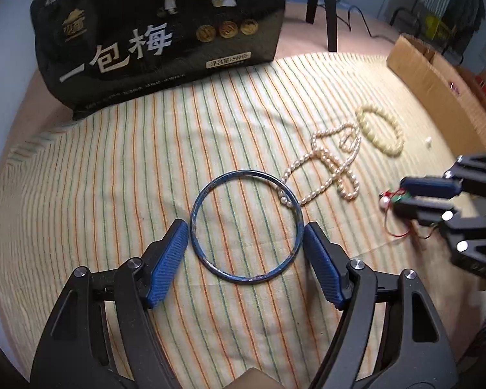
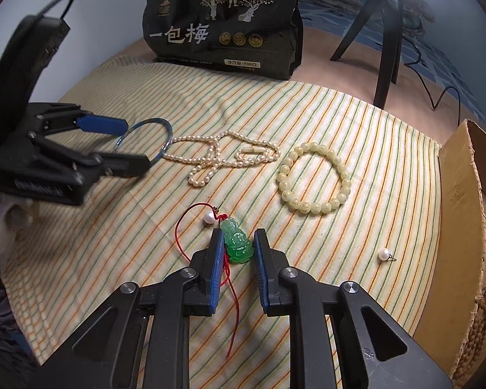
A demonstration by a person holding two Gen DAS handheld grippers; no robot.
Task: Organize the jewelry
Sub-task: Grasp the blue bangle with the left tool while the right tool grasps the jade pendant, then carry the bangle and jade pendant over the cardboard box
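Lifting the blue bangle [image 1: 249, 280] from this position risks dragging the pearl necklace [image 1: 350, 193] along: a few beads of the strand lie across the far right rim of the ring. Expect snagging, or scattering of the strand over the striped cloth [image 1: 113, 162], if raised without first sliding the ring clear.

Closing unevenly may also flip or skate the bangle; thin, hard and flat on soft fabric, so likely to pop out from between the pads under side pressure.

On the other side, watch the red cord [image 2: 178, 236]: trailing loosely in a loop past the loose pearl [image 2: 208, 218], and running back under the fingers. Pulling away sharply could catch that pearl and roll it off.

Left gripper [image 1: 246, 225]: spread wide, gripping nothing. Bangle flat on the cloth between the two blue pads, each pad just outside the rim at left and right, with most of the ring lying ahead of the fingertips. Contact with the rim cannot be confirmed.

Right gripper [image 2: 238, 231]: narrow, apparently closed on the green pendant [image 2: 238, 246]. Pendant set between the pads, upper part protruding beyond the tips.

Bead bracelet [image 2: 314, 209] well apart from both tools, beyond the pendant and to its right.
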